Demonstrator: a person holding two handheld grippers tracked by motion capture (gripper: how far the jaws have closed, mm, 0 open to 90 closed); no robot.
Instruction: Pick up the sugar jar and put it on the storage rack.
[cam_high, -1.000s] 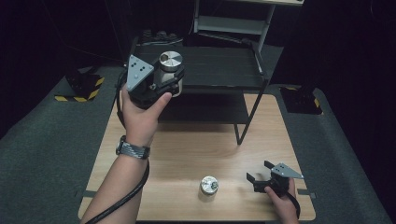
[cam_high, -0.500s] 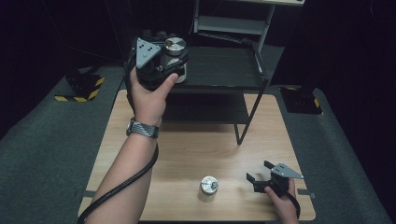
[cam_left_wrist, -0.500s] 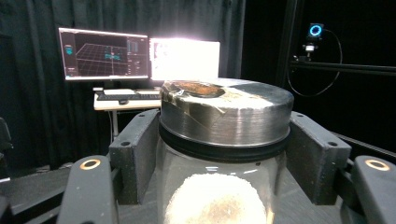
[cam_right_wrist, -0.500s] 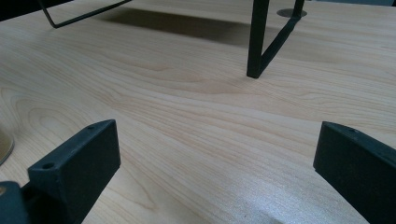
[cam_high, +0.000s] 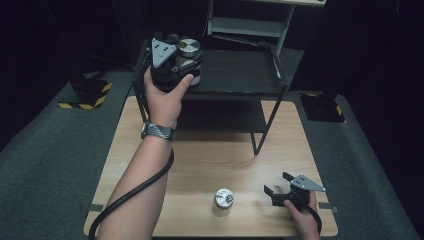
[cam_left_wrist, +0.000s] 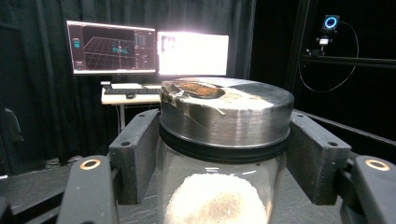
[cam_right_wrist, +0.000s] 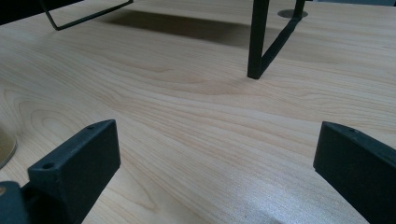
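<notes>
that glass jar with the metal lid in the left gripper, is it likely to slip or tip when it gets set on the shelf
Slipping seems possible: the left gripper clamps the jar on smooth clear glass just under its metal lid. The wide lid and white powder low inside suggest some weight, so it probably stands steady. Being glass, it may crack if dropped on the black shelf.

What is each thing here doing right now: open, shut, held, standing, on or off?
Left gripper: shut on the glass jar.
Glass jar: lidded, upright, held over the black shelf.
Right gripper: open, holding nothing.
Small jar: upright on the wooden table, lid on.
Monitors: lit.
</notes>
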